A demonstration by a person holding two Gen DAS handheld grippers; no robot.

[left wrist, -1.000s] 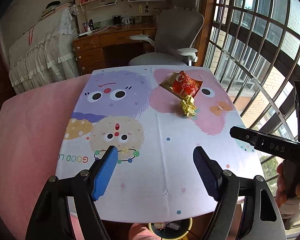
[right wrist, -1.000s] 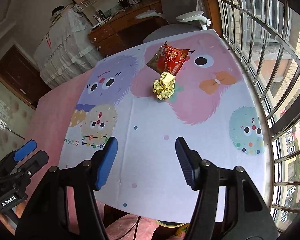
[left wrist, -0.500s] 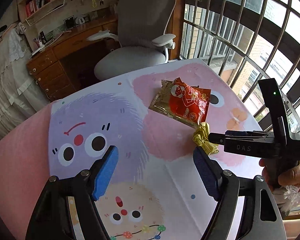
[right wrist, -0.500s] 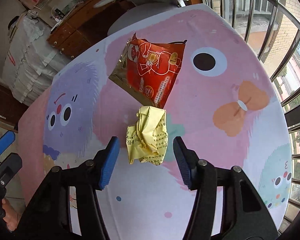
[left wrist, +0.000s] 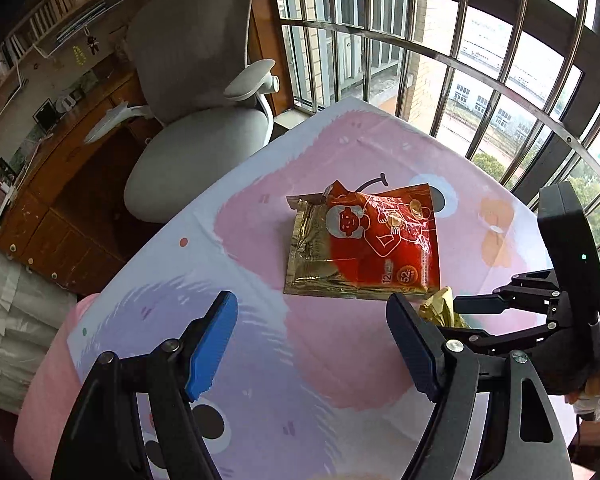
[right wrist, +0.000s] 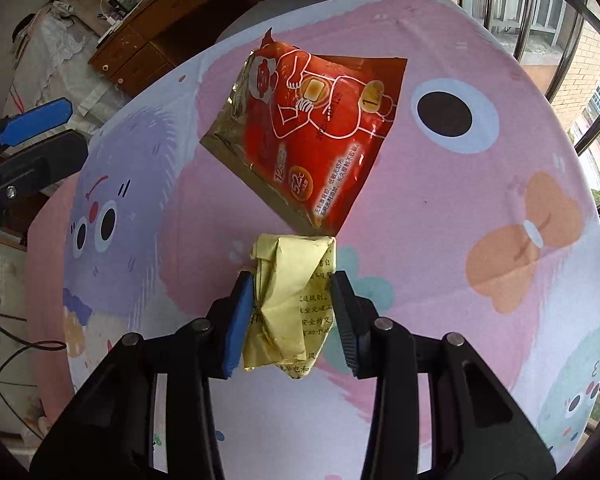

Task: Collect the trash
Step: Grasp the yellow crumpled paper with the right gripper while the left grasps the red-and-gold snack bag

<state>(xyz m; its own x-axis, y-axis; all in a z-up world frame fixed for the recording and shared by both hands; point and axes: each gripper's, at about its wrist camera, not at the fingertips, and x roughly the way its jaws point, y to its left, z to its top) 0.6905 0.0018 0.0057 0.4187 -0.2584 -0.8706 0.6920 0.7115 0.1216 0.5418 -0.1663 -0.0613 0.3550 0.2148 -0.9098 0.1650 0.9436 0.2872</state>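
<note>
Since half a second earlier, right gripper (right wrist: 292, 312) had closed onto yellow wad (right wrist: 288, 300), just below red packet (right wrist: 312, 136); left gripper (left wrist: 312, 344) gaped, empty. Crumpled paper could slip free.

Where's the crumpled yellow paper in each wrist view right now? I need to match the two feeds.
Left wrist: crumpled yellow paper sits low right, mostly hidden behind the left gripper's right finger, at the right gripper's tips.
Right wrist: lower centre, between the right gripper's fingers.
Shared landmark: the red snack packet, just beyond the paper in both.
</note>
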